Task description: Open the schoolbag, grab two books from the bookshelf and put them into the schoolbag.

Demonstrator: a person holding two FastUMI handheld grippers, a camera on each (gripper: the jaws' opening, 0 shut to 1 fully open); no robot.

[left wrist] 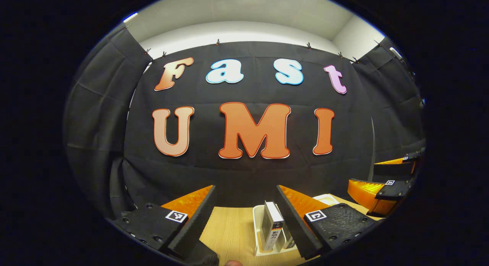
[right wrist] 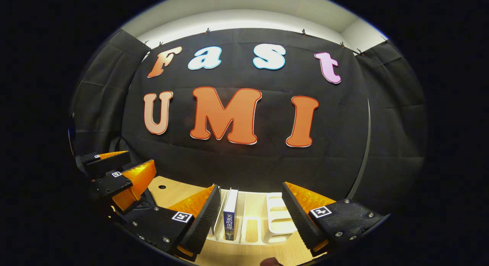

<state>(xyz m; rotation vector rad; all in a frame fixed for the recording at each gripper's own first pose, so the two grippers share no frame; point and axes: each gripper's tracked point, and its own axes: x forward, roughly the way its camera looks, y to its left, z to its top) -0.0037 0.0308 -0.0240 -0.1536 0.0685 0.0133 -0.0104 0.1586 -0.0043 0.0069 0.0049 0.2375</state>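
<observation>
In the left gripper view, the left gripper point(left wrist: 244, 216) is holding its fingers wide apart at the bottom; a book point(left wrist: 272, 228) is standing in the white bookshelf point(left wrist: 256, 235) on the wooden table point(left wrist: 229, 231) between them. The right gripper point(left wrist: 386, 184) is showing at the right edge.

In the right gripper view, the right gripper point(right wrist: 250, 216) is also gaping at the bottom, with a dark-spined book point(right wrist: 229, 216) standing upright in the white bookshelf point(right wrist: 277, 220) at bottom centre. The left gripper point(right wrist: 118, 174) is sitting at the lower left, fingers apart.

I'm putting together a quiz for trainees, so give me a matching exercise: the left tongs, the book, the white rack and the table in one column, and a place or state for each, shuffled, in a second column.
Column one:
1. left tongs
2. book
3. rack
4. table

Column two:
a. pale wood, under the rack
b. open, holding nothing
c. standing upright in a slot
d. white, slotted, standing on the table

Pairs: 1-b, 2-c, 3-d, 4-a.
</observation>
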